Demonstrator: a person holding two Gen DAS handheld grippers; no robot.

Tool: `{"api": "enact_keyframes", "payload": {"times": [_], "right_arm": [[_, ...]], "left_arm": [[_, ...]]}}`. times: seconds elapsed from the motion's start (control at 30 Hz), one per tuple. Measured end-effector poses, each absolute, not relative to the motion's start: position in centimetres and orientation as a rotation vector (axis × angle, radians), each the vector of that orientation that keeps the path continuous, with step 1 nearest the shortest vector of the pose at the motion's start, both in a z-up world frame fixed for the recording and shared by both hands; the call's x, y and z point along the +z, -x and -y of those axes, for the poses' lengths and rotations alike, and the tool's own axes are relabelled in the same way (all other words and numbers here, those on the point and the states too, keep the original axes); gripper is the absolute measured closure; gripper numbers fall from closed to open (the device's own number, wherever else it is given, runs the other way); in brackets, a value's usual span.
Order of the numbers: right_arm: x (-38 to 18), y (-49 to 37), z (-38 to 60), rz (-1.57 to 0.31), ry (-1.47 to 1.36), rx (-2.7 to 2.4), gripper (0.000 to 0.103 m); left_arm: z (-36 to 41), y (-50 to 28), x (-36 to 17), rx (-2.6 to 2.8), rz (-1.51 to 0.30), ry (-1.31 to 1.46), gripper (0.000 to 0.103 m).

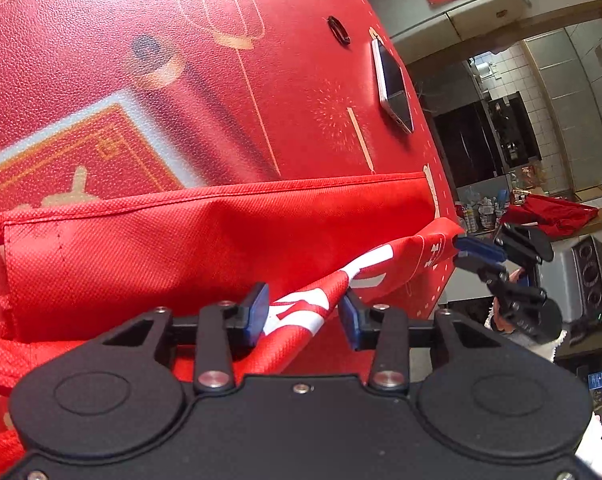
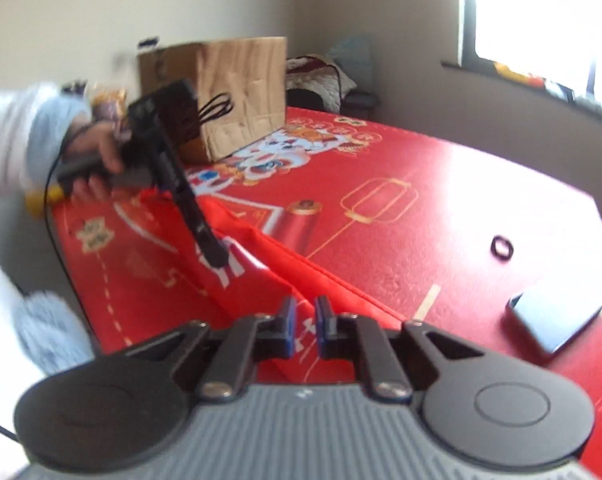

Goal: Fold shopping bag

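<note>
The red shopping bag (image 1: 205, 248) lies flattened along the near edge of the table (image 1: 101, 40), on its red printed cover, well nearer to the camera than the phone (image 1: 395, 88) and the small black ring (image 1: 339, 30). One printed layer of the bag is lifted off the flat part.

The right gripper (image 1: 459, 250) has its blue pads nipped together on the tip of that lifted layer, at the bag end nearest the phone. The left gripper (image 1: 303, 314) stands with its pads apart, the lifted fabric running through the gap; neither pad visibly presses it, so it seems to straddle the layer, not pinch it.

Judged from this, a fold is in hand: a flap is raised and has yet to be laid down. The next move seems to call for the left pads to close on the cloth, then for both ends to travel together so the edge lands square on the flat layer.

The left wrist view shows the bag's hemmed far edge and the right pads biting the tip. The blurred right wrist view alone shows a cardboard box (image 2: 237, 92) beyond the bag and the hand (image 2: 93, 152) holding the left tool.
</note>
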State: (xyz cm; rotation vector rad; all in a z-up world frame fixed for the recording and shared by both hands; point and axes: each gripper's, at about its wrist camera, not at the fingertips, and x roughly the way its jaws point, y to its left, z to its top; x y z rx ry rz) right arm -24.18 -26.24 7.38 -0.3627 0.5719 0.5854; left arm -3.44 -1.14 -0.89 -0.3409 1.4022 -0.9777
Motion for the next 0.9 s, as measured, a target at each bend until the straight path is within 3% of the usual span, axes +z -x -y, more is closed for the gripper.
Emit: {"api": "enact_keyframes", "payload": {"times": [0.13,0.4,0.67,0.9], "right_arm": [[5.4,26.0,22.8,-0.449,0.648,0.557,0.093],[2.7,26.3,19.7,-0.412,0.938,0.529,0.096],[2.1,23.0,18.3,-0.524,1.009,0.526,0.101],[3.5,17.5,19.0,-0.762,0.809,0.585,0.100]], "left_arm": [[0.8,3.4,-1.0,-0.992,-1.398,0.355,0.062],[0.3,3.8,-1.0,-1.017,-1.373,0.352,0.062],[0.2,3.1,-1.3,-1.030,-1.394,0.365,0.068],[-0.1,2.1,-2.3,-1.047,-1.422,0.411,0.079]]}}
